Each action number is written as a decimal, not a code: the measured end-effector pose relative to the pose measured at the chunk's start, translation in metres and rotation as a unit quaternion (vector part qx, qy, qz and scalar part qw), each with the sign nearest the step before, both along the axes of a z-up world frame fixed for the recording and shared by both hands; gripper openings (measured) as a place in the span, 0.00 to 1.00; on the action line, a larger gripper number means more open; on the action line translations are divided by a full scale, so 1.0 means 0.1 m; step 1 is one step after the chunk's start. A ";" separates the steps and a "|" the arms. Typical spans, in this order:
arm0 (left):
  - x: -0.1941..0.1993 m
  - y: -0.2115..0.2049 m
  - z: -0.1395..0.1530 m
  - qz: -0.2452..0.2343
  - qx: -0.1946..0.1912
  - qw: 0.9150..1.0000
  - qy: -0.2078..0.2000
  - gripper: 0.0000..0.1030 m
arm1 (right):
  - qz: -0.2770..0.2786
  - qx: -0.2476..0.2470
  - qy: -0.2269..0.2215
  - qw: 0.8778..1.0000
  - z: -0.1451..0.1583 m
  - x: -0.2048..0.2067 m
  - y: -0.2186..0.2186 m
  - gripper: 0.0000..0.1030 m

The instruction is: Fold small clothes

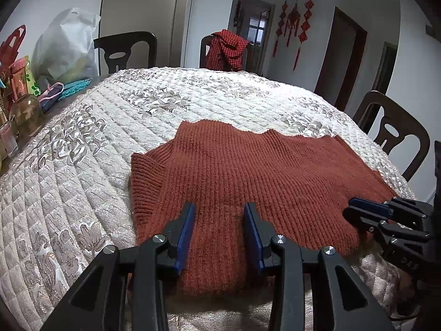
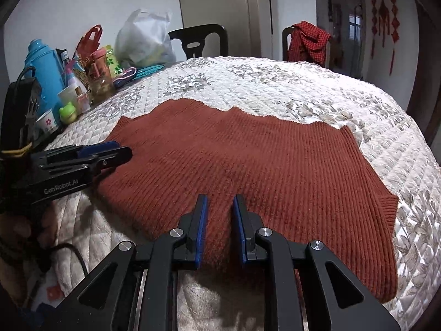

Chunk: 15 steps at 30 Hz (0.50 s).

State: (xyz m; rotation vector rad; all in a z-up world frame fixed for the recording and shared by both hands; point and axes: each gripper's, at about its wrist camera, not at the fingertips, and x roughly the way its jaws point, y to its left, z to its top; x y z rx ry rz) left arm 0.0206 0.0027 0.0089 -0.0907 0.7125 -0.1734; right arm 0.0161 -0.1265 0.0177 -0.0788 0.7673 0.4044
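Sweater (image 1: 248,171) lies flat on the quilt-covered tabletop (image 1: 82,165), near edge toward the person, rust rib knit. It looks already doubled: a ribbed cuff or hem sticks out at one side, and the far edge is wavy, not a clean line. My read: mid-fold, near edge about to be lifted and carried over.

Left tongs (image 1: 219,215) sit over the near edge with the knit between the blue pads (image 1: 187,237). Jaws stand apart, with a clear gap to the fabric on both sides, so open, not gripping. Right tongs (image 2: 219,207) are over the same edge further along. Their gap is narrower and the knit bunches up between the pads, but I can't confirm they press on it: grip state unclear.

Both are angled down at the edge, spaced apart along it. That makes sense: two pick points keep the fold line straight when the edge lifts.

Risk: thick, stretchy knit, so a shallow bite may catch the top layer only and split the stack.

Clutter sits on the far left of the tabletop, well clear of the sweater: thermos (image 2: 45,66), cups, plastic bag (image 2: 143,41). Chairs (image 1: 125,51) stand around the tabletop, one with a red checked cloth (image 1: 227,48) draped over it.
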 end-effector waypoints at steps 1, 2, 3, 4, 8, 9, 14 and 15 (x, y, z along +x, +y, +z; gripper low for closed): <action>-0.01 0.01 0.02 0.005 0.000 1.000 -0.004 0.40 | 0.000 -0.002 -0.002 1.000 0.00 -0.01 0.01 0.19; -0.02 0.02 0.04 0.012 0.002 1.000 -0.010 0.44 | 0.000 -0.003 -0.003 1.000 0.00 -0.01 0.01 0.19; -0.03 0.03 0.06 0.018 0.006 1.000 -0.016 0.47 | 0.000 -0.002 -0.003 1.000 -0.01 -0.02 0.01 0.19; -0.04 0.04 0.09 0.023 0.011 0.999 -0.021 0.52 | 0.000 -0.001 -0.003 1.000 -0.01 -0.02 0.00 0.19; 0.03 0.13 0.11 0.048 0.022 0.998 -0.017 0.55 | 0.001 0.005 0.000 1.000 0.00 -0.01 0.00 0.19; 0.05 0.15 0.11 0.055 0.025 0.998 -0.013 0.55 | 0.001 0.005 0.000 1.000 -0.01 -0.01 0.01 0.19; 0.11 0.22 0.05 0.061 0.013 0.998 0.005 0.55 | 0.000 0.000 -0.002 1.000 -0.01 -0.01 0.01 0.19; 0.13 0.23 0.04 0.060 0.010 0.998 0.009 0.55 | 0.000 0.001 -0.002 1.000 -0.01 -0.01 0.01 0.19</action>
